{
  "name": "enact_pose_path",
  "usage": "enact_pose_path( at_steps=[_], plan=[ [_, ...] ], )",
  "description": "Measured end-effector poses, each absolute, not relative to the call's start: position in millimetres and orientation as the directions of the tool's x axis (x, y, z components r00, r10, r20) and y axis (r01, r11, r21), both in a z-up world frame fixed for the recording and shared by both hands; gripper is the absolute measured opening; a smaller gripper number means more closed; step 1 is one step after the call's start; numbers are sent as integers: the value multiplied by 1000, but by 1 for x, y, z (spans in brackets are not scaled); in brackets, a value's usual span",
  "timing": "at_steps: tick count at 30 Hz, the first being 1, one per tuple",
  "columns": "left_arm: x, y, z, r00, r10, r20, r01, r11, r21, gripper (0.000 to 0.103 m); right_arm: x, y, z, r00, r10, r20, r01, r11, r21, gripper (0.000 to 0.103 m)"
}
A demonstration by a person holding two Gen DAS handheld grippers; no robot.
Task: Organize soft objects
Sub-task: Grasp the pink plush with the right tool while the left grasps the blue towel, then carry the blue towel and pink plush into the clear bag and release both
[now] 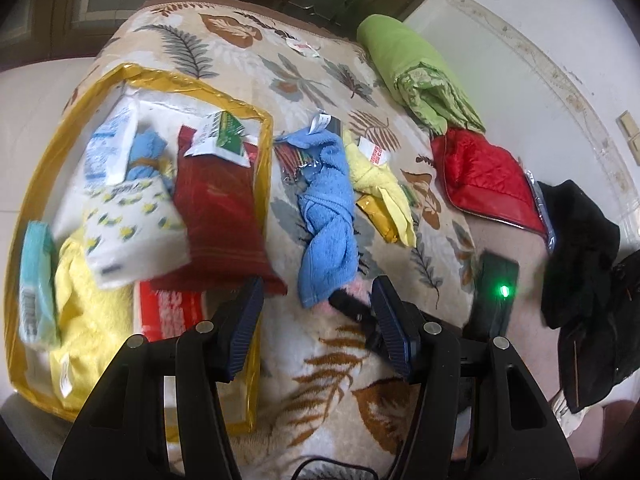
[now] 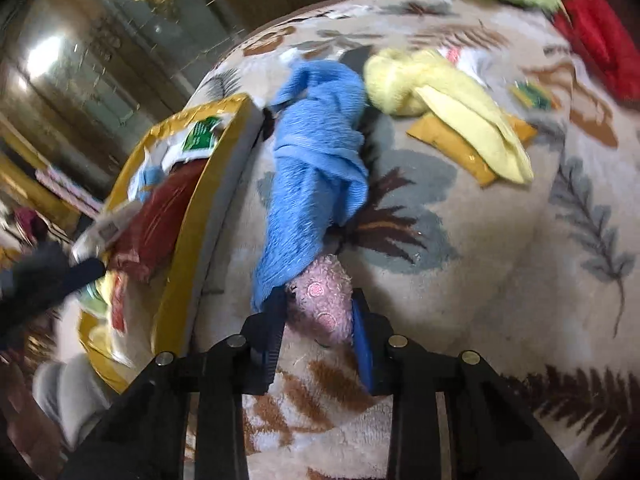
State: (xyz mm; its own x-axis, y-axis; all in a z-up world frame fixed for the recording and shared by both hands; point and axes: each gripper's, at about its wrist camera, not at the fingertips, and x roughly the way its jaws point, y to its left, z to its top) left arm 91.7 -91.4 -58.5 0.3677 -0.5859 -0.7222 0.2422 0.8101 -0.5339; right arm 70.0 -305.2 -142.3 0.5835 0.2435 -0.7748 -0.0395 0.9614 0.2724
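A leaf-patterned blanket (image 1: 328,360) covered the whole surface and filled most of both views. On it, at the left of the left wrist view, lay a yellow-edged storage bag (image 1: 264,148), open and holding a dark red towel (image 1: 220,216), a yellow towel (image 1: 88,312) and several paper-wrapped packs. At the upper right of that view sat a rolled green cloth (image 1: 404,64), with a red quilted cushion (image 1: 484,176) just below it and a black garment (image 1: 580,248) at the right edge. Near the middle lay a twisted blue towel (image 1: 328,224), and just right of it a pale yellow cloth (image 1: 380,184) over a gold packet (image 1: 376,216). At the blue towel's lower end sat a small pink fluffy cloth (image 2: 324,304). The right tongs (image 2: 318,320), low in the centre of the right wrist view, were pinching that pink cloth, one pad on each side. The left tongs (image 1: 316,324) stood spread with nothing between them, above bare blanket beside the bag.
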Motion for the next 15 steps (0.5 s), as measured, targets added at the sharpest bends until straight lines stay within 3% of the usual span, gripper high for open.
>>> enact_pose_path(
  at_steps=[8, 15],
  plan=[
    [136, -146, -70, 289, -570, -769, 298, 817, -494, 56, 39, -333, -135, 593, 263, -761, 12, 942, 335, 29],
    [197, -208, -94, 262, -444, -857, 286, 884, -371, 56, 30, -347, -136, 579, 260, -773, 45, 936, 348, 28]
  ],
)
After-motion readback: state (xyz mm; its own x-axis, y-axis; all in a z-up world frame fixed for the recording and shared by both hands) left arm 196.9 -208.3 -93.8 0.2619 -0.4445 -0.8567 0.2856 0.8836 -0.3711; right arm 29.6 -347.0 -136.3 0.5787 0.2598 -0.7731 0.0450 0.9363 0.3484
